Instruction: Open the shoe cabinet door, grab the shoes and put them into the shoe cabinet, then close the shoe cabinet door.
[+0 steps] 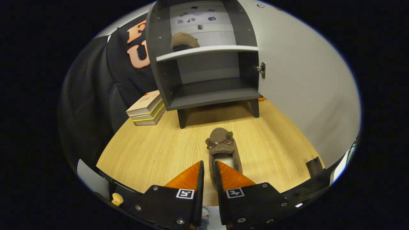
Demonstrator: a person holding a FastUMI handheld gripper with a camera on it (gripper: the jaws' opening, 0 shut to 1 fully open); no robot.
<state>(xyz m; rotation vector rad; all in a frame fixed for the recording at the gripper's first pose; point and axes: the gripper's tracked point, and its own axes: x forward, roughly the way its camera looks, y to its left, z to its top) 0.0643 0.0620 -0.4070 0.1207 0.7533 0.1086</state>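
Cabinet door (306,80) stands open; one shoe (184,41) rests on the upper shelf. Gripper (208,174) jaws pinch the second shoe (222,150) by its heel wall, toe ahead. Placing and door closing remain.

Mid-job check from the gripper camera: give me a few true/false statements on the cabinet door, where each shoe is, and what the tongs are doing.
1. The shoe cabinet has its door open. True.
2. One brown shoe already sits on the upper shelf. True.
3. The second shoe lies on the lower shelf. False: it lies on the wooden table, in front of the cabinet.
4. The tongs are spread wide, far from any shoe. False: the fingers stand close together with the heel-end side wall of the second shoe between them.
5. A stack of books lies beside the cabinet. True.
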